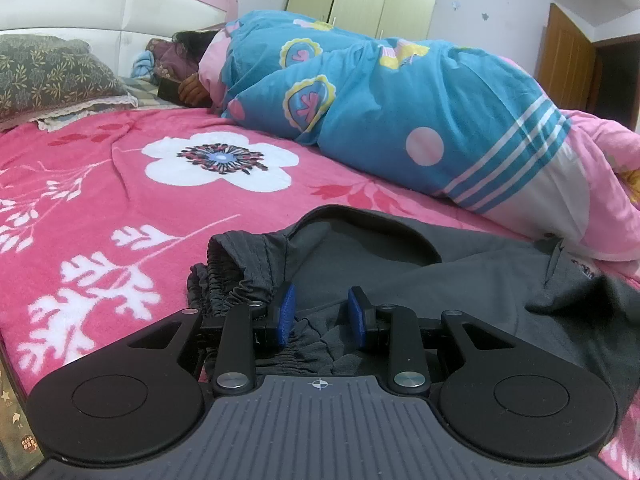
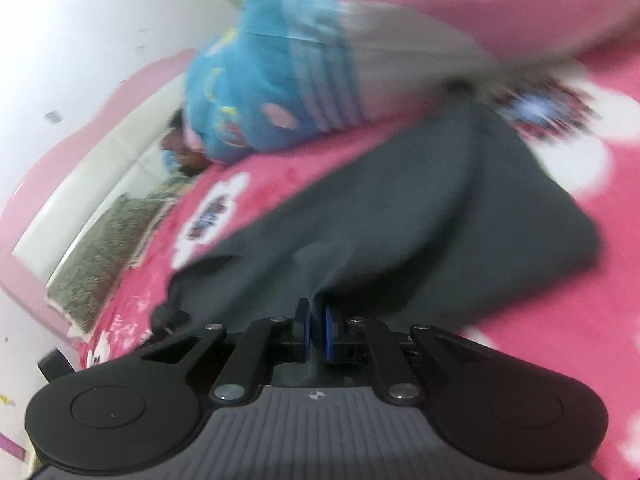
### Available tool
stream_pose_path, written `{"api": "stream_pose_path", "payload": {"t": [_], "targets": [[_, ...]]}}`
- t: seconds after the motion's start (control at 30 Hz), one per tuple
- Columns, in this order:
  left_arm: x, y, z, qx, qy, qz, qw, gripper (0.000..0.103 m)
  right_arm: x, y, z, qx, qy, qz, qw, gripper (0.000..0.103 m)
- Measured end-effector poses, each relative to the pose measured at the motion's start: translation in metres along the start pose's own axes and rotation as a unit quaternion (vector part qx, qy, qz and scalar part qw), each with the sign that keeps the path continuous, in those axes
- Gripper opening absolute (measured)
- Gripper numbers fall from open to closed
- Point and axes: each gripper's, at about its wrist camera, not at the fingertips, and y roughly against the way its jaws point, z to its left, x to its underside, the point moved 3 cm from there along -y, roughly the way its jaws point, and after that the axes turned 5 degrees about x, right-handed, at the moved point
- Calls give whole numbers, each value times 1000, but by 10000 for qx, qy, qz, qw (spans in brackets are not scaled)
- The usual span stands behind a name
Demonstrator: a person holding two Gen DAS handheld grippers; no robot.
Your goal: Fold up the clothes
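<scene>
Right gripper [image 2: 317, 330] fingers pinch a fold of dark grey fabric trousers [image 2: 400, 220] on the pink floral bed blanket [image 1: 120, 184]; left gripper [image 1: 321, 314] fingers part-spread around the bunched elastic waistband [image 1: 240, 300].

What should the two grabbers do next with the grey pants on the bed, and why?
Probably lift the right gripper and carry its pinched edge of the grey pants over toward the waistband. That gripper is shut on the cloth, and the left gripper sits at the bunched elastic waistband, so both ends seem held. The pants lie flat on the pink blanket, ready to fold.
</scene>
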Motion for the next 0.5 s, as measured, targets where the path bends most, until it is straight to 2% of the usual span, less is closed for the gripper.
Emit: {"api": "stream_pose_path", "payload": {"t": [0.1, 0.13, 0.17, 0.2, 0.3, 0.43, 0.5], "targets": [[0, 0, 0, 6, 8, -3, 10000, 29, -13, -29, 22, -30, 453, 126, 9989, 12], [0, 0, 0, 7, 9, -4, 10000, 29, -15, -40, 25, 4, 530, 292, 9982, 22], [0, 0, 0, 5, 8, -3, 10000, 29, -16, -53, 25, 89, 589, 534, 9968, 38], [0, 0, 0, 4, 6, -2, 10000, 29, -16, -62, 25, 173, 649, 719, 9951, 44], [0, 0, 0, 6, 8, -3, 10000, 29, -19, -58, 22, 402, 769, 700, 9938, 45], [1, 1, 0, -8, -9, 0, 10000, 29, -33, -8, 5, 267, 444, -87, 9986, 63], [1, 1, 0, -7, -9, 1, 10000, 29, -37, 18, -7, 322, 285, -428, 9982, 63]]}}
